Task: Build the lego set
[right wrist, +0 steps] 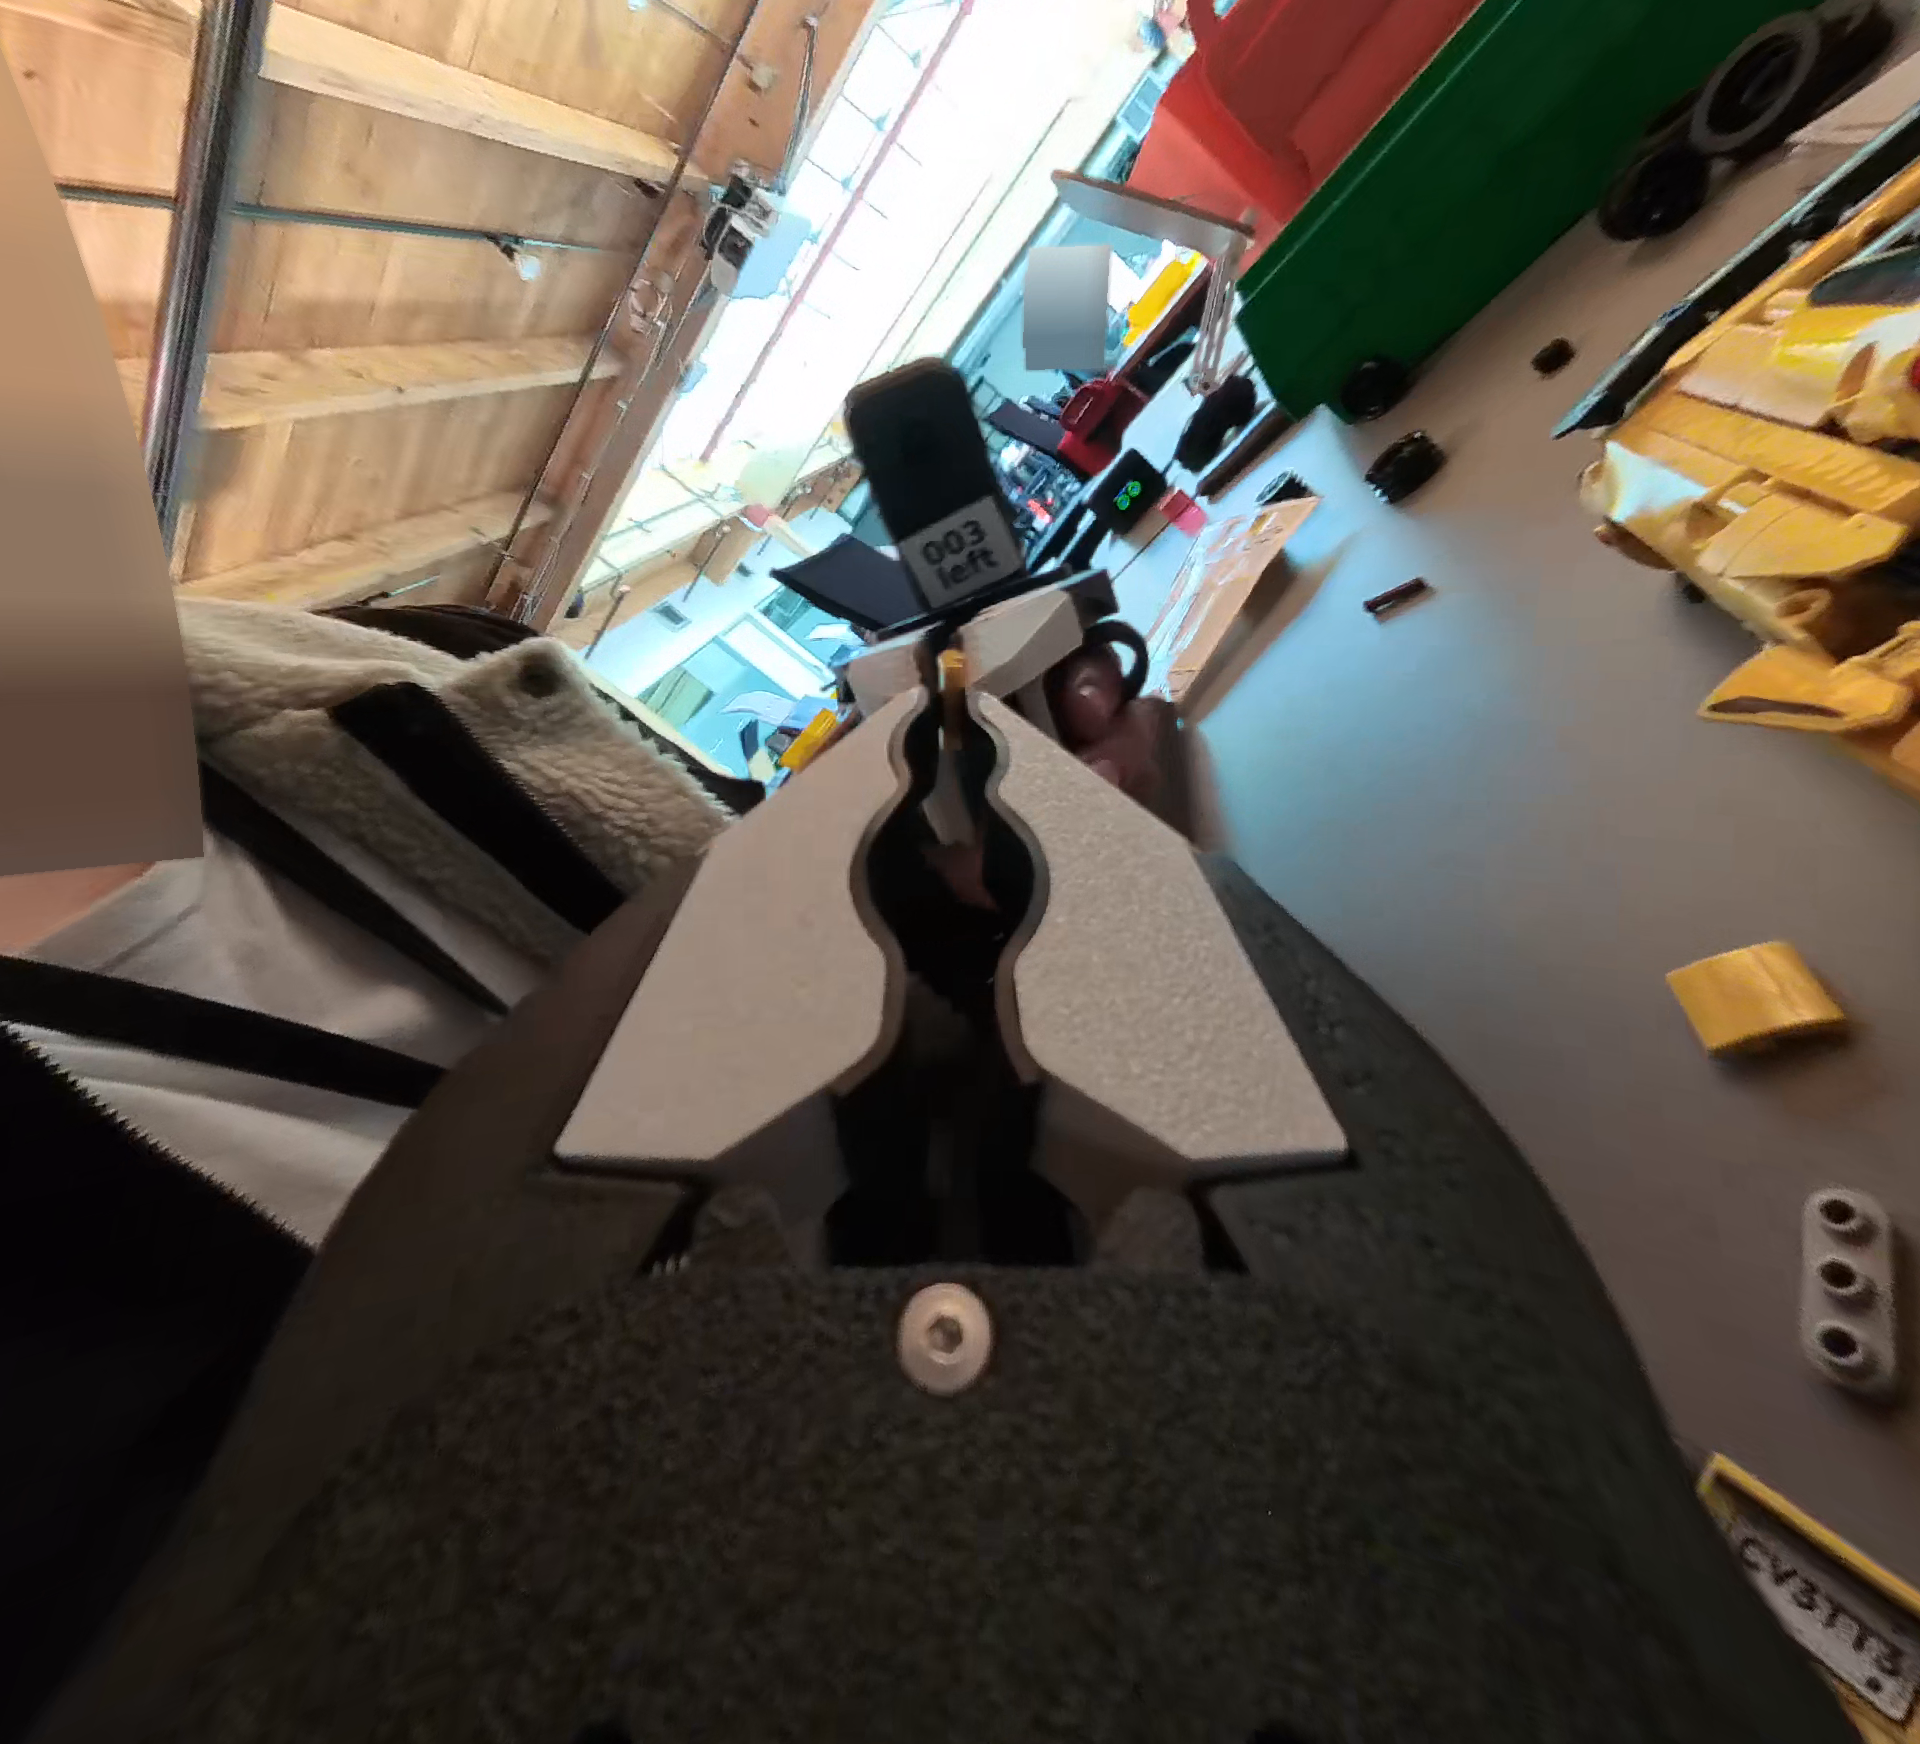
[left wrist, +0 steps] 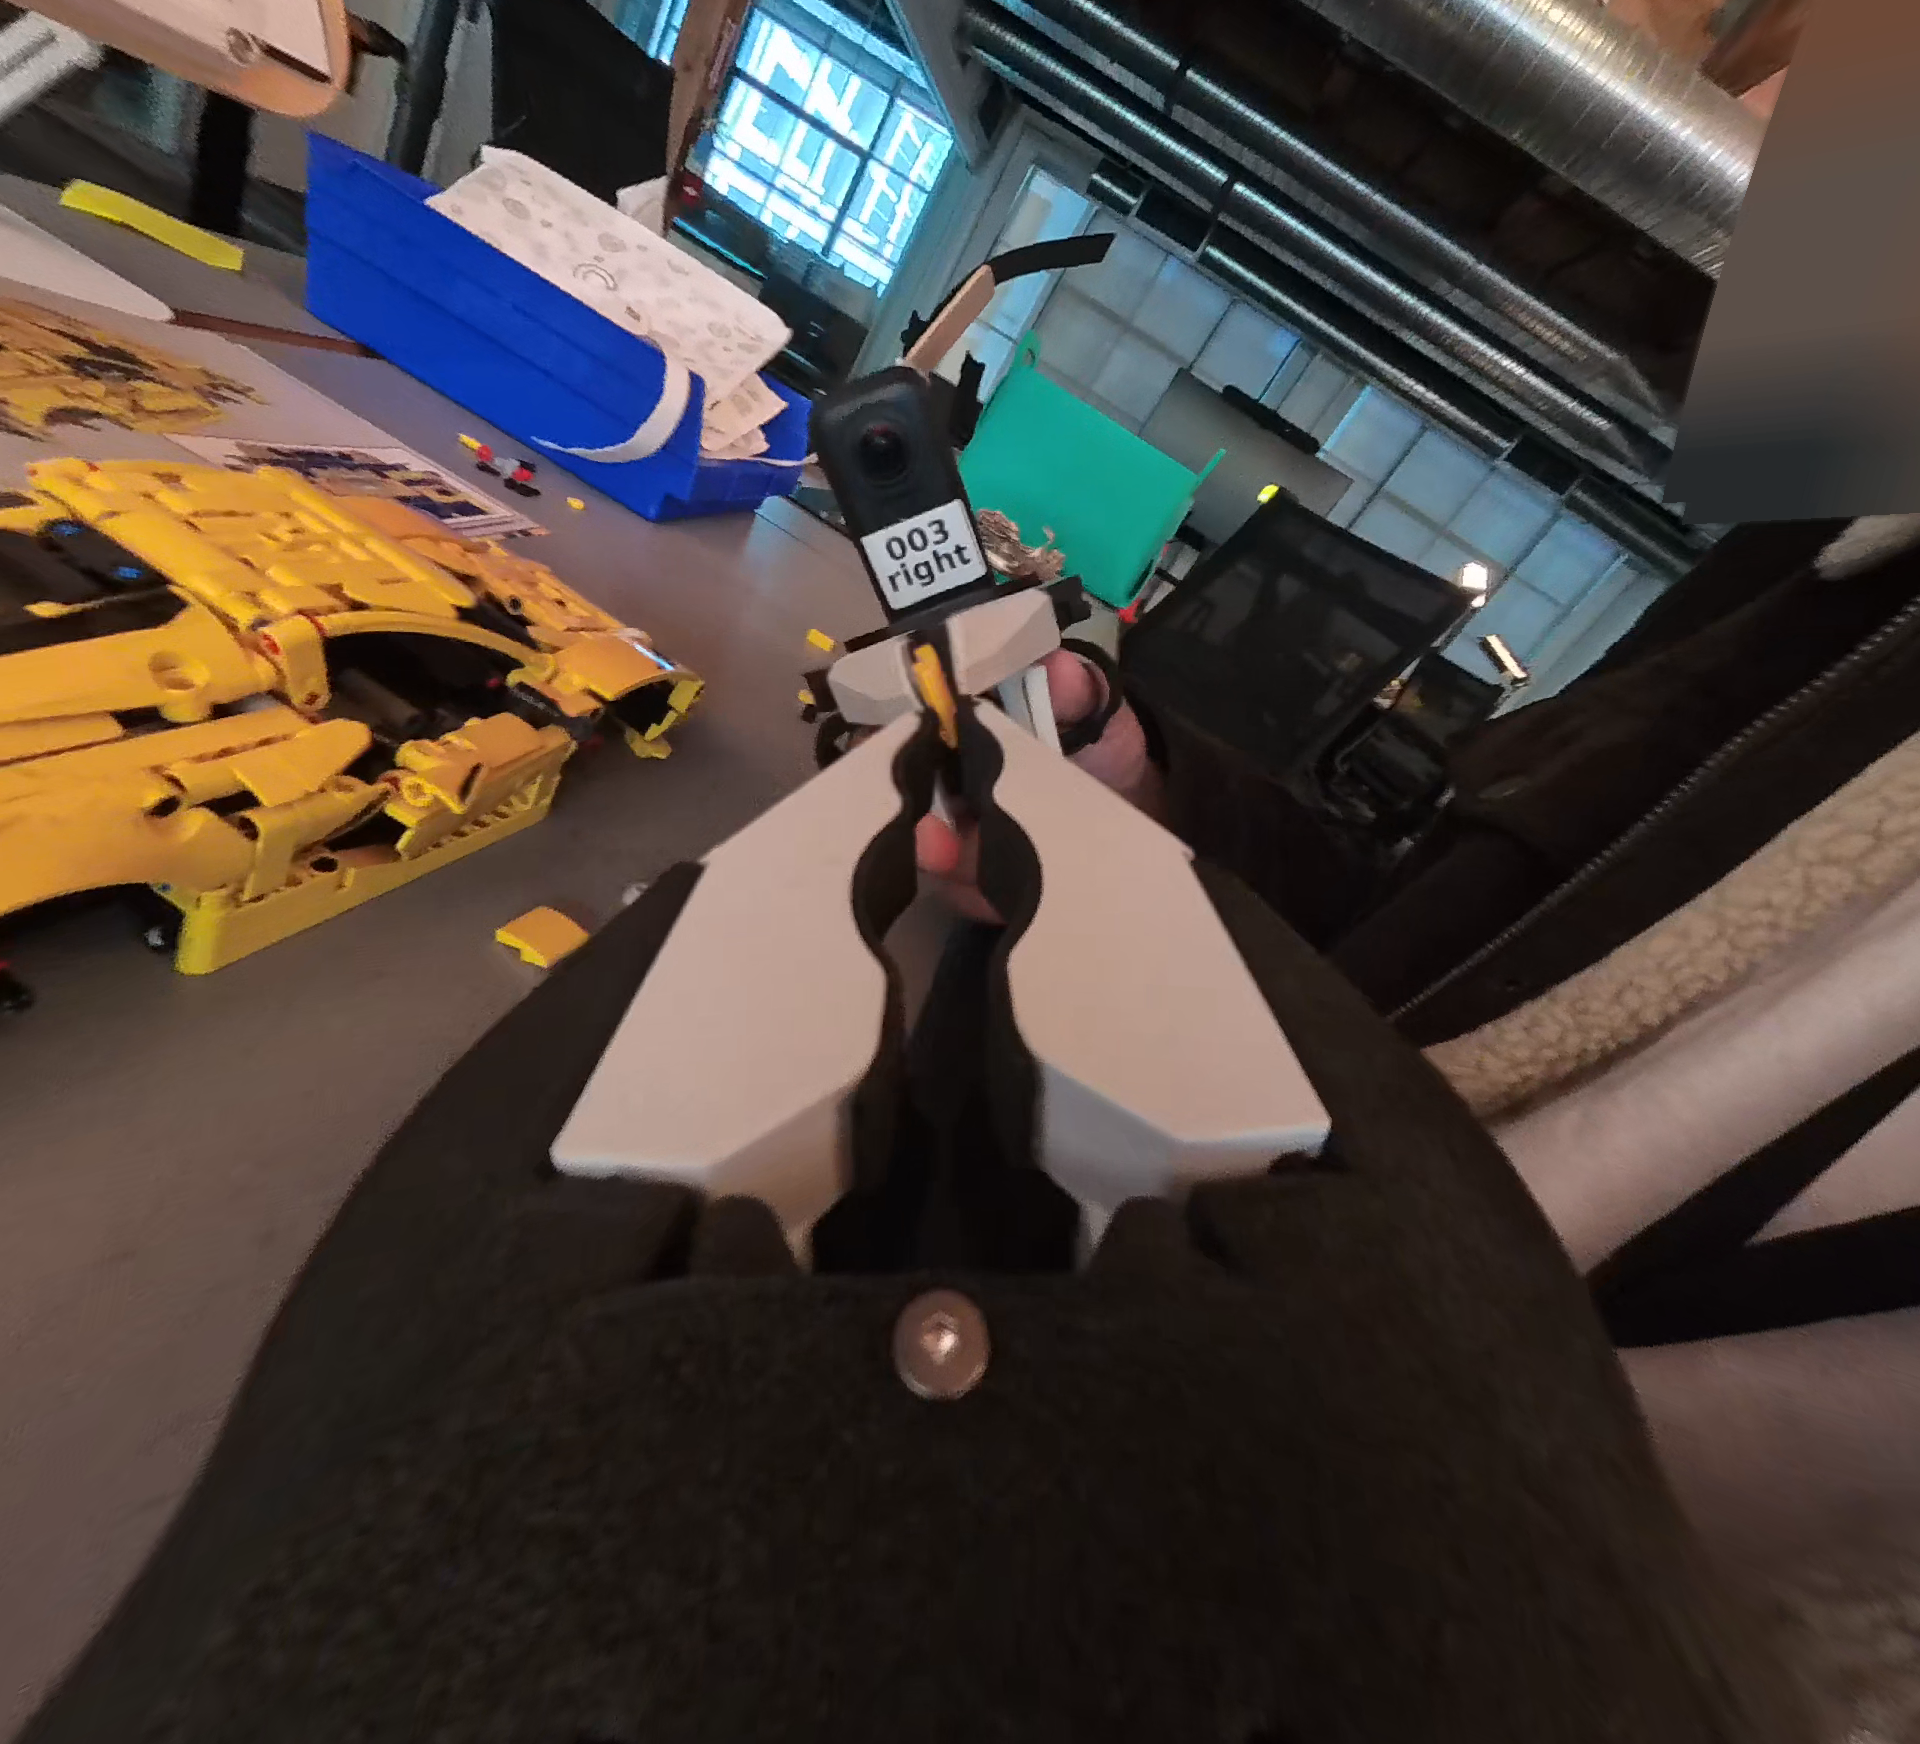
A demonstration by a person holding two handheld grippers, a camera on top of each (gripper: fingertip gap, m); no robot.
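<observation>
My two grippers meet tip to tip in the air above the table edge. In the left wrist view my left gripper (left wrist: 940,744) is nearly closed on one end of a small yellow piece (left wrist: 932,692). The right gripper (left wrist: 925,671) faces it and pinches the other end. In the right wrist view my right gripper (right wrist: 951,723) is shut on the same small piece (right wrist: 951,671), which has a pale part lying between its fingers. The left gripper (right wrist: 961,655) sits just beyond it. The large yellow lego car (left wrist: 260,707) lies on the grey table; it also shows in the right wrist view (right wrist: 1787,489).
A loose yellow curved panel (left wrist: 542,934) (right wrist: 1756,996) lies on the table near the car. There are also a grey three-hole beam (right wrist: 1847,1305), a yellow plate with a sticker (right wrist: 1818,1590), black wheels (right wrist: 1756,94), a green box (right wrist: 1558,136), a blue bin (left wrist: 499,323) and an instruction booklet (left wrist: 125,385). A person's fleece jacket (right wrist: 416,759) is close by. Less than 4 cm separates the two grippers' tips.
</observation>
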